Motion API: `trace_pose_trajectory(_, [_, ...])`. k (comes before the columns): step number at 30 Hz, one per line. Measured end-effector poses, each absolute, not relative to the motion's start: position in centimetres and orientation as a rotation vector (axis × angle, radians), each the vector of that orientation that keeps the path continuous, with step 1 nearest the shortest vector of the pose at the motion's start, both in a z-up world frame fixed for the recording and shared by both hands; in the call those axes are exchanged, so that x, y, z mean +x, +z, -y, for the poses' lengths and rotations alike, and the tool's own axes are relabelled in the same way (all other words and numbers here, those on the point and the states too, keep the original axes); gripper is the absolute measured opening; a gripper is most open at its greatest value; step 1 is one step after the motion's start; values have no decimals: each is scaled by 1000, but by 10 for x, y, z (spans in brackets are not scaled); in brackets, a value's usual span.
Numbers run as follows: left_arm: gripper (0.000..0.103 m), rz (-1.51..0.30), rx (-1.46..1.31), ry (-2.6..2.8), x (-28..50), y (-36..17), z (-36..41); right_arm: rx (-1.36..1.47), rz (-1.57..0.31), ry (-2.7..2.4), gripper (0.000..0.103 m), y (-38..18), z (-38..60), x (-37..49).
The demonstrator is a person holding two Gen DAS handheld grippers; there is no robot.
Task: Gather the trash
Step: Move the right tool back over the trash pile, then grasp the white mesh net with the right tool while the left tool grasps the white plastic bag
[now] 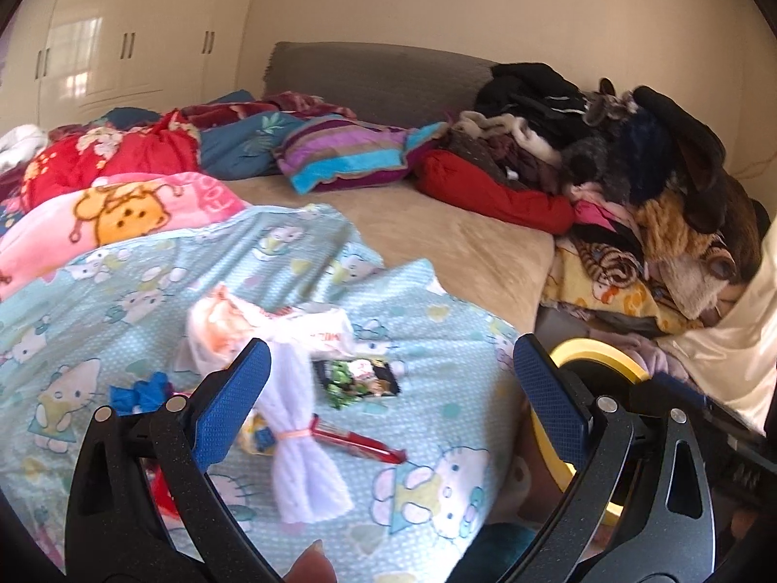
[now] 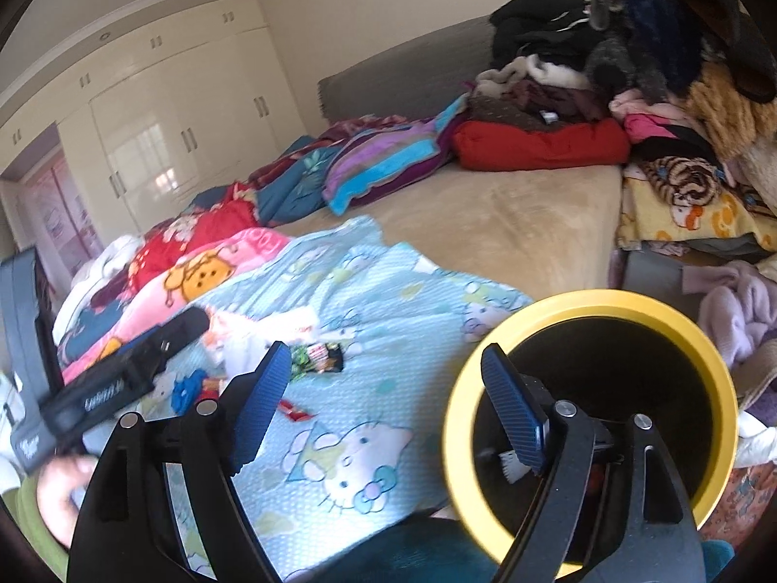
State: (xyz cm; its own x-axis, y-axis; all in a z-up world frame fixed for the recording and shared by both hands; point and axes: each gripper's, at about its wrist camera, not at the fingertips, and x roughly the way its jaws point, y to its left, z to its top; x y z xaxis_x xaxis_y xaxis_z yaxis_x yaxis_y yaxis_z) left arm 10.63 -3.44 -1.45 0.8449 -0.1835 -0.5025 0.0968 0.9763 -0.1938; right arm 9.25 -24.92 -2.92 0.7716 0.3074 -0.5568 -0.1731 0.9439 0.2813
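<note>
- Left gripper (image 1: 391, 391): blue pads spread wide, nothing between them; it hangs over the blue blanket (image 1: 121, 301), pointing down at the litter.
- Right gripper (image 2: 386, 405): jaws wide, empty; the left pad is over the blanket, the right pad over the mouth of the bin (image 2: 602, 303).
- Bin: yellow rim, black inside, standing just beside the bed's near edge; a small white scrap (image 2: 510, 466) shows at its bottom.
- Trash on the blanket, close together:
  - white tissue bundle (image 1: 301, 437) tied with a pink band, nearest the left gripper;
  - red wrapper (image 1: 359, 444) lying partly under the bundle;
  - dark snack packet (image 1: 359, 379) with green print, just beyond;
  - crumpled white-and-orange bag (image 1: 252, 325), behind the bundle;
  - blue scrap (image 1: 138, 396), to the left.
- Bed (image 1: 437, 233): tan sheet, striped pillow (image 1: 349, 153), red pillow (image 1: 485, 189), pink blanket (image 1: 121, 214).
- Clothes pile (image 1: 631, 155): heaped at the right end of the bed.
- Wardrobe (image 1: 121, 48): cream doors along the far wall.
- A hand (image 2: 63, 495) shows at lower left in the right view, below the other gripper's body.
</note>
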Motion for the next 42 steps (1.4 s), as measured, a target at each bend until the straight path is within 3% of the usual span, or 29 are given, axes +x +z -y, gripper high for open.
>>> trace_pose_trajectory(20, [92,-533,-271,20,114,-20,-52,103,-737,423,83,-57,161,96])
trace_pose_trajectory(42, [92,-736,-407,16,175,-75,-107,44,-912,533,83,-114,82,136])
